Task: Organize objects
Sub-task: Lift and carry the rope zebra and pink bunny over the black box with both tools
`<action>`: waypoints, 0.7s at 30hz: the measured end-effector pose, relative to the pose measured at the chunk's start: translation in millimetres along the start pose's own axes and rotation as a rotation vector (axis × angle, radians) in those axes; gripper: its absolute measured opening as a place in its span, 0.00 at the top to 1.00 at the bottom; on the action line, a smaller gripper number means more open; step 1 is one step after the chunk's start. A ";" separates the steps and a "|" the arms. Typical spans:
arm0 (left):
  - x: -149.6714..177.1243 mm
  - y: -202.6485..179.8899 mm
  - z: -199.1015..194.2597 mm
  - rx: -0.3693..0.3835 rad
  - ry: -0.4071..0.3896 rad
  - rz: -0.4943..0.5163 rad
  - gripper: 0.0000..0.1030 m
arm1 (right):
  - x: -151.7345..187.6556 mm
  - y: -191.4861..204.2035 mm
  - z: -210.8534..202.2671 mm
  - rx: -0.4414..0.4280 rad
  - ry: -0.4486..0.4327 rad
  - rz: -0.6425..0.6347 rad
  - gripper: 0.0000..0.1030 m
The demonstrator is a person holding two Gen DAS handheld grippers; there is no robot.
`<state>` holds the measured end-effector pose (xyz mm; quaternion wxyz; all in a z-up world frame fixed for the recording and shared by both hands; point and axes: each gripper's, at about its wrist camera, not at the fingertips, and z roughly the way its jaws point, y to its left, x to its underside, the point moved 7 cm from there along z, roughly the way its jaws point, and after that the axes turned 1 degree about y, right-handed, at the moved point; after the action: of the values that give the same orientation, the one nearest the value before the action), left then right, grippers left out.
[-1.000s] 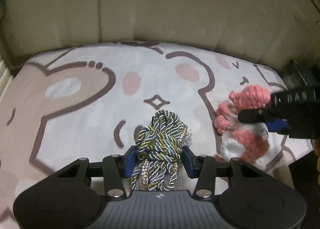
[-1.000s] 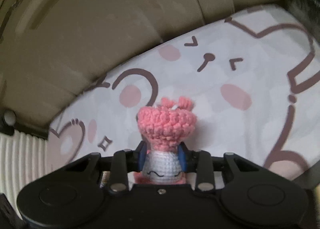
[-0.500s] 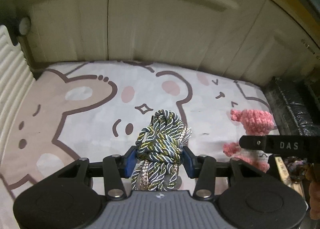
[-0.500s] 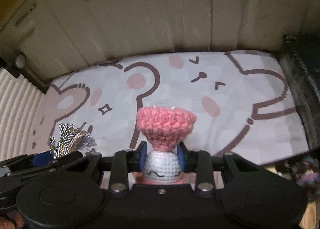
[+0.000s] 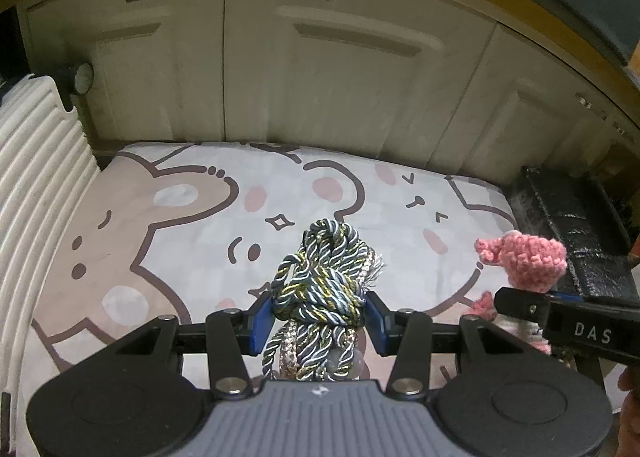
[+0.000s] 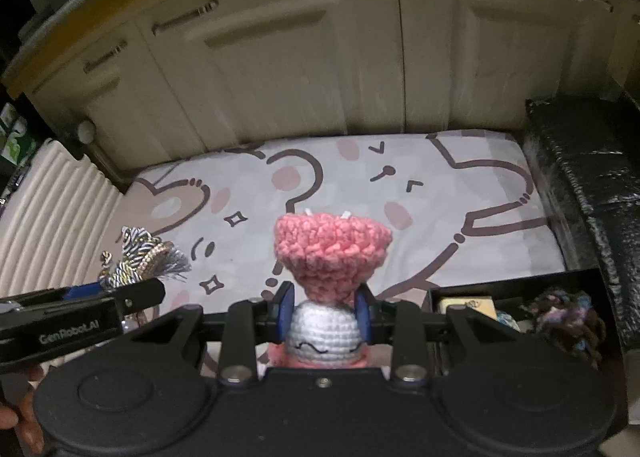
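Now both tools are loaded and raised over the cartoon-bear mat [image 5: 168, 241]. The left hand-held gripper [image 5: 319, 315] is closed down on a knotted bundle of twisted cord [image 5: 322, 285], grey-blue strands shot with gold and silver; its blue pads [image 5: 262, 319] press against either side of the knot, the upper loops stand above the fingertips and the loose ends hang below between the fingers. The right hand-held gripper [image 6: 322, 313] is clamped on a crocheted doll [image 6: 330, 269] at the narrow neck where the pink top meets the white face with its stitched closed eyes; the pink part flares out above the fingertips, the white part sits just behind them.

From the left wrist camera, the right hand-held gripper [image 5: 516, 303] appears to the right of the left one, close by, with the doll [image 5: 528, 261] sticking up from it. From the right wrist camera, the left hand-held gripper [image 6: 140, 293] shows at the left with the cord [image 6: 140, 259] in it.

Ahead of both stand cream cabinet doors [image 5: 320, 69]. To the left of the left tool is a white ribbed panel [image 5: 36, 193]. Right of the right tool lies a black compartmented tray [image 6: 516, 297] holding a small yellowish box [image 6: 466, 303] and a dark multicoloured yarn tangle [image 6: 568, 313]; beyond it runs a black wrapped block [image 6: 592, 161].
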<state>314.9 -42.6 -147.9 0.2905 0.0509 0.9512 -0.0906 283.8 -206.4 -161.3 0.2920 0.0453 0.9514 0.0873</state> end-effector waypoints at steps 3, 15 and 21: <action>4.2 -4.4 -9.3 -0.014 -0.010 -0.007 0.53 | 4.9 -2.2 -9.0 0.008 -0.010 0.003 0.68; 25.4 -20.8 -32.3 0.011 -0.027 -0.048 0.53 | 26.2 -13.0 -39.0 0.060 -0.023 -0.042 0.68; 31.6 -29.3 -42.2 0.050 -0.049 -0.073 0.53 | 32.7 -22.3 -52.9 0.051 -0.039 -0.057 0.68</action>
<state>261.5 -61.3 -127.1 0.3091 0.0209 0.9424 -0.1260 226.2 -231.2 -140.4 0.3116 0.0273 0.9483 0.0539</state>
